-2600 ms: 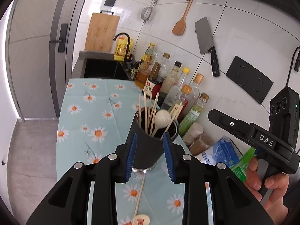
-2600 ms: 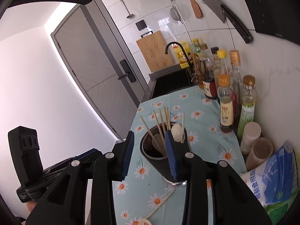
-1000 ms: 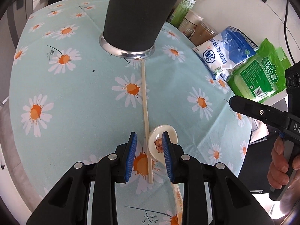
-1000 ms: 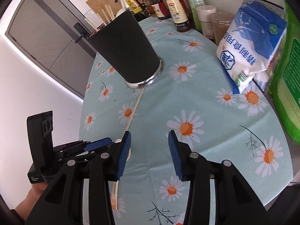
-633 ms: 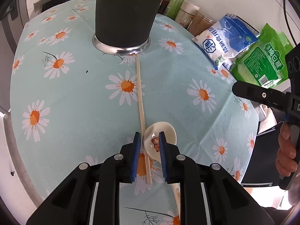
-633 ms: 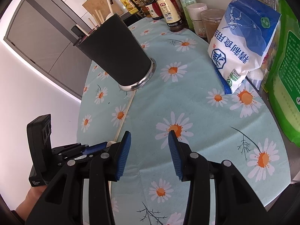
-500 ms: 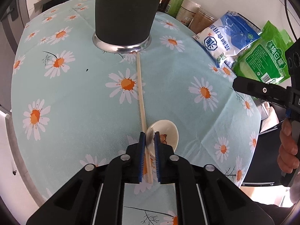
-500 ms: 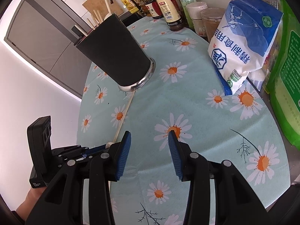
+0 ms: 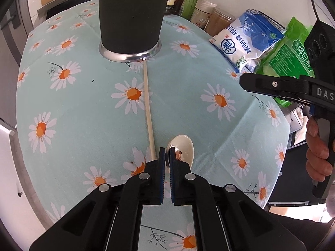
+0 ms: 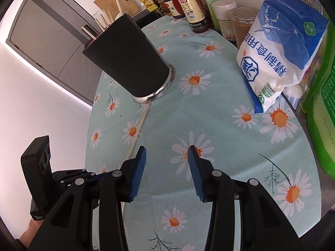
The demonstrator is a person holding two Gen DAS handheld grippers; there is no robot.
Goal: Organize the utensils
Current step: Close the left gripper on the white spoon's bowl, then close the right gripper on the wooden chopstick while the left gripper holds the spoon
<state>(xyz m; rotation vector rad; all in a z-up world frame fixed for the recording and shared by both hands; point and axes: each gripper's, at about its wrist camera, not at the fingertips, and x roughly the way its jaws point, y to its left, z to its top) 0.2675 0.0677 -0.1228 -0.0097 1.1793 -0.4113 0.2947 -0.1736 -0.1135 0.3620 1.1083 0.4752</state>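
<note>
Here, low in the left wrist frame, the left gripper point(image 9: 166, 153) has its blue fingers point(image 9: 161, 156) clamped on the rim of a white ceramic spoon point(image 9: 183, 149) lying on the daisy-print worktop point(image 9: 83, 113). Just left of the spoon a single chopstick point(image 9: 148, 108) runs up the frame to the base of the black utensil holder point(image 9: 129, 14) at top centre. In the right wrist frame the right gripper point(image 10: 166, 163) hangs over the cloth with fingers parted, holding nothing. A blue-and-white bag point(image 10: 278, 48) sits at upper right.
</note>
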